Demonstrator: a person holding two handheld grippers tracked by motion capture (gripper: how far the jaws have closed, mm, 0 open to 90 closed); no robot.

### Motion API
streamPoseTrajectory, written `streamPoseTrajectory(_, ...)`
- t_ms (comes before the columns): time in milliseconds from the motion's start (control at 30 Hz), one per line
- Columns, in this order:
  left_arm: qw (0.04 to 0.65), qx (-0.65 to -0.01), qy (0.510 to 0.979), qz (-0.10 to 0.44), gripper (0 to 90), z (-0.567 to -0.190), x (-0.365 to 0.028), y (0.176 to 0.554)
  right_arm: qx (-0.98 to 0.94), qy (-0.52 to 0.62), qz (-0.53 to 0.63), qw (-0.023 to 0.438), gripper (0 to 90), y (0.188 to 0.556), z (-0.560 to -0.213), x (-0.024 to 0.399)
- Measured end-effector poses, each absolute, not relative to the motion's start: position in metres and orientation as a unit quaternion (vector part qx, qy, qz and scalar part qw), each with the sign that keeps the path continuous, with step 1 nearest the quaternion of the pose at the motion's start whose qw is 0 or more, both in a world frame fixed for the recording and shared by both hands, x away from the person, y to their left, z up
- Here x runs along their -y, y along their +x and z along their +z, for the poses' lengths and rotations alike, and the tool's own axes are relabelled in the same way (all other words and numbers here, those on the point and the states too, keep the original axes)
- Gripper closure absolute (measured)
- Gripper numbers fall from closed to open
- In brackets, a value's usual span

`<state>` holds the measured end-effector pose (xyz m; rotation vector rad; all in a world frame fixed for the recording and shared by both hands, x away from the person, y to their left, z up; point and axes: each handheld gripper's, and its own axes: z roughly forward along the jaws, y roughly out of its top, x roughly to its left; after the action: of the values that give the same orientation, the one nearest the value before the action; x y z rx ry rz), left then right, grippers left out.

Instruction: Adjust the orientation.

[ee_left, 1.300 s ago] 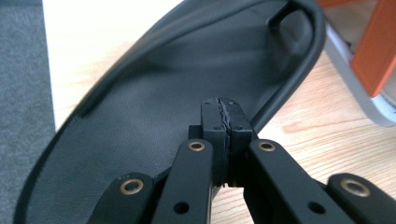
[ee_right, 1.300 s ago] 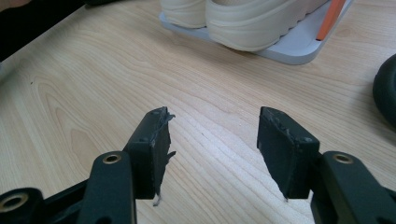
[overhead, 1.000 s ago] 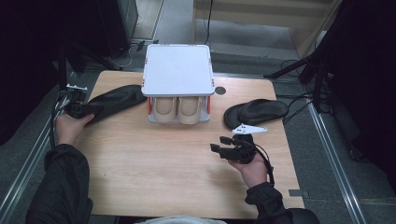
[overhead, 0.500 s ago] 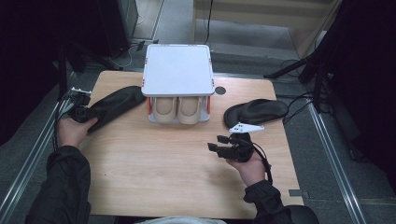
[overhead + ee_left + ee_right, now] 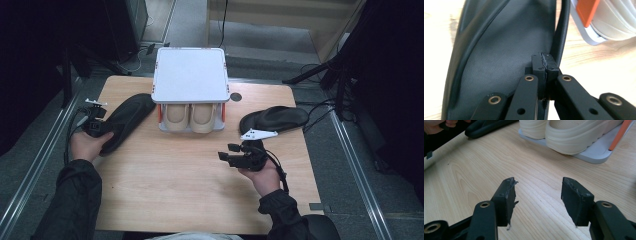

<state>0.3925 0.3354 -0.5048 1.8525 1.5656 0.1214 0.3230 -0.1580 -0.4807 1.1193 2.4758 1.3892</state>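
Take the white rack (image 5: pixel 190 75) at the back middle of the worktop (image 5: pixel 175 185) as your landmark. Far to its left, your left gripper (image 5: pixel 95 125) has its jaws pressed together on the edge of a black insole (image 5: pixel 127 117); in the left gripper view the pads (image 5: pixel 545 65) meet with the insole's (image 5: pixel 499 57) thin rim caught between them. That insole lies slanted, its far end near the rack's lower left corner, its near end by your left hand (image 5: pixel 86 146). Under the rack's top sits a pair of cream shoes (image 5: pixel 191 116), side by side, toes towards you. In front of the rack and to its right, your right gripper (image 5: pixel 231 153) is held just over the bare wood, jaws spread wide with nothing between them; the right gripper view shows only wood grain between the pads (image 5: pixel 505 195), with the cream shoes (image 5: pixel 571 135) beyond. To the rack's right, a second black insole (image 5: pixel 274 119) lies flat, well apart from your right gripper.
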Motion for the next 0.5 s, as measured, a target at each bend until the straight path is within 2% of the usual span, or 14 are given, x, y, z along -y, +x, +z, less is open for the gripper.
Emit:
streamPoseTrajectory(67,0.37,-0.603,0.706,0.031,90.0,-0.503,-0.333,0.393,-0.811,0.367,0.454,0.044,45.7,0.323,-0.481,0.158)
streamPoseTrajectory(500,0.354,-0.588,0.727,0.038,90.0,-0.5,-0.309,0.397,-0.811,0.367,0.453,0.046,45.8,0.323,-0.481,0.157)
